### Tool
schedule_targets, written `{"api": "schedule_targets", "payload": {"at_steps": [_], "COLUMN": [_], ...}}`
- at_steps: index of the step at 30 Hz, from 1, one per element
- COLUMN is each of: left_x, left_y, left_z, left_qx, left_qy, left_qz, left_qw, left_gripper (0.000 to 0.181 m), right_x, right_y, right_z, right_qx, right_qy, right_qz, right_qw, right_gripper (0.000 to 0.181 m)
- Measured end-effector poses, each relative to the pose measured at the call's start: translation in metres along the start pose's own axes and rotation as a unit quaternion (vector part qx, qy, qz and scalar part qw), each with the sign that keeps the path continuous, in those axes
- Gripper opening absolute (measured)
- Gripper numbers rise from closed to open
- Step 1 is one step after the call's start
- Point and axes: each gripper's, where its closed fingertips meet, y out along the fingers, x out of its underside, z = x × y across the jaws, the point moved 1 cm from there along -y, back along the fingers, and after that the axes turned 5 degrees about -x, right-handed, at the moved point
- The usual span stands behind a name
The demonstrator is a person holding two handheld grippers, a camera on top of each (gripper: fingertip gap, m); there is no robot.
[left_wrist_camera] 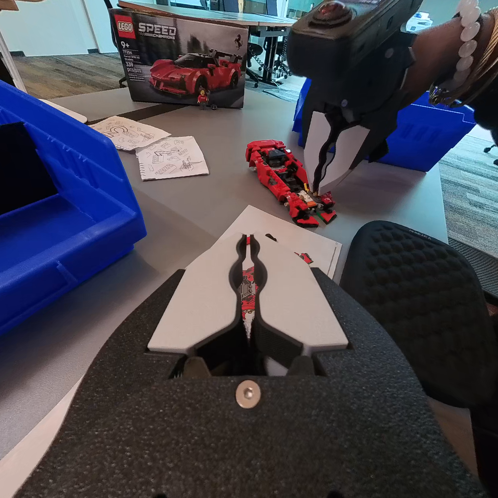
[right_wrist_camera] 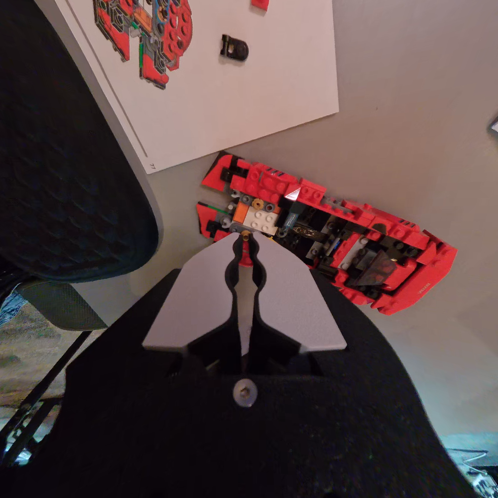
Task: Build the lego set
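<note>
An office: beyond the jaws, past the grey desk (left_wrist_camera: 215, 129), stand another long desk (left_wrist_camera: 215, 16) on black legs, rolling chairs (left_wrist_camera: 256, 54), and striped carpet (left_wrist_camera: 67, 72); a mesh chair back (left_wrist_camera: 420, 296) sits right of them.

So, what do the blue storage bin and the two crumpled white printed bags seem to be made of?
The blue storage bin looks like moulded rigid plastic with a slightly matte finish: uniform colour, ribs and rounded rim. The two crumpled white printed bags look like thin matte paper: sharp creases, torn edges and no gloss, though coated paper cannot be ruled out.
</note>
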Motion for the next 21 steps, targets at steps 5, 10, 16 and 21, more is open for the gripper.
{"api": "schedule_targets", "payload": {"at_steps": [5, 10, 16, 21], "left_x": [0.0004, 0.0002, 0.0006, -0.0022], "left_y": [-0.0002, -0.0008, -0.0005, -0.0023], "left_z": [0.0011, 0.0009, 0.0012, -0.0019], "left_qx": [0.002, 0.003, 0.002, -0.008], "left_qy": [0.003, 0.001, 0.003, -0.004], "left_qz": [-0.001, 0.001, 0.000, 0.010], "left_qw": [1.000, 1.000, 1.000, 1.000], "left_gripper": [0.001, 0.001, 0.001, 0.005], "right_x": [-0.0004, -0.0004, -0.0007, -0.0003], "right_y": [0.0008, 0.0011, 0.0013, 0.0006], "right_z": [-0.0001, -0.0002, -0.0010, -0.0002], "right_qx": [-0.001, -0.008, -0.006, 0.000], "right_qy": [0.002, 0.009, 0.005, 0.002], "right_qz": [-0.019, -0.017, -0.015, -0.003], "right_qw": [1.000, 1.000, 1.000, 1.000], "right_gripper": [0.005, 0.005, 0.005, 0.005]}}
